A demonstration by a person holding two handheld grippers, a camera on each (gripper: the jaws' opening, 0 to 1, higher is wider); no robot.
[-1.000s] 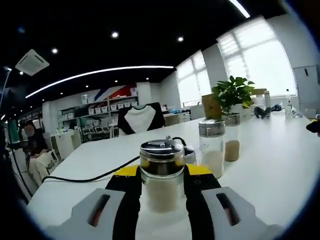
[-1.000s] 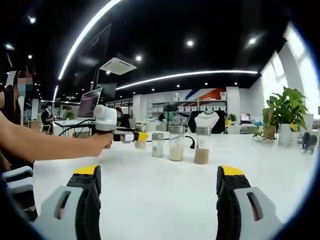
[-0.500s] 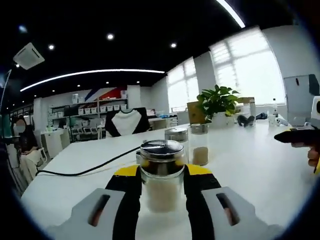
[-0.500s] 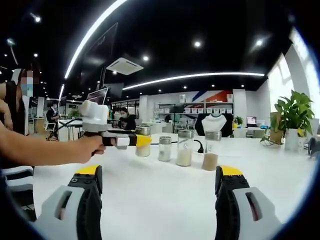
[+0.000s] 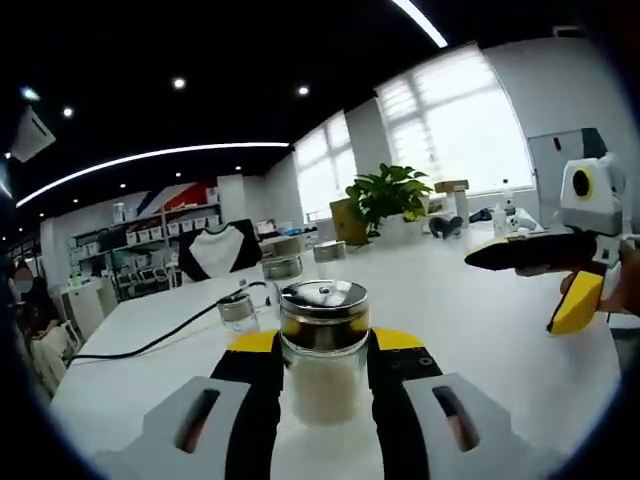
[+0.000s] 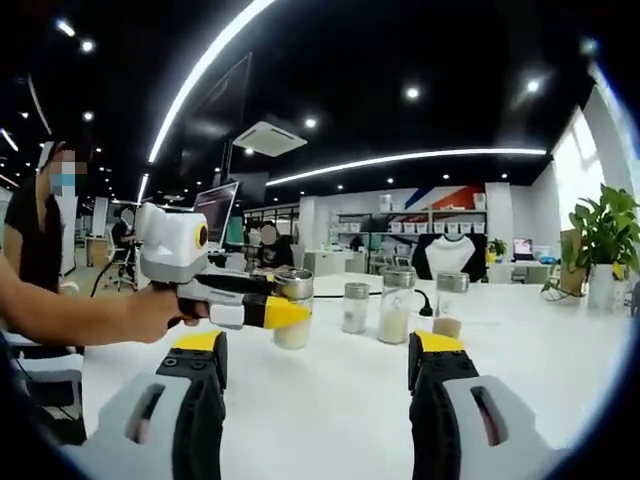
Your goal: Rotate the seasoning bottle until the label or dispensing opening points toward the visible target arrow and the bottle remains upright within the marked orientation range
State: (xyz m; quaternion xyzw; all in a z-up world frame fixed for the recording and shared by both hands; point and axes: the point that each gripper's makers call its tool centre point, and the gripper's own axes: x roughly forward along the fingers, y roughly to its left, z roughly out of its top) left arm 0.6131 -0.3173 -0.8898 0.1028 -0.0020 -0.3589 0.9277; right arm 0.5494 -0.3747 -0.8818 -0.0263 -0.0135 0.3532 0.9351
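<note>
Swinging rightward since earlier, the left gripper (image 5: pixel 322 375) stays clamped on the upright seasoning bottle (image 5: pixel 323 345), turning it on the table (image 5: pixel 480 330); the right gripper (image 6: pixel 314 385), at 3 o'clock, waits spread and empty.

The left gripper (image 5: pixel 322 360) has its jaws closed on the seasoning bottle (image 5: pixel 323 345); the right gripper (image 6: pixel 312 350) is spread wide, holding nothing.

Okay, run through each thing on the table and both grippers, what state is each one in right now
held seasoning bottle: upright, lid on, clamped between the jaws
left gripper: shut on the bottle
right gripper: open, nothing between the jaws
three other bottles: upright on the table, capped, not held
black cable: lying loose across the white table
</note>
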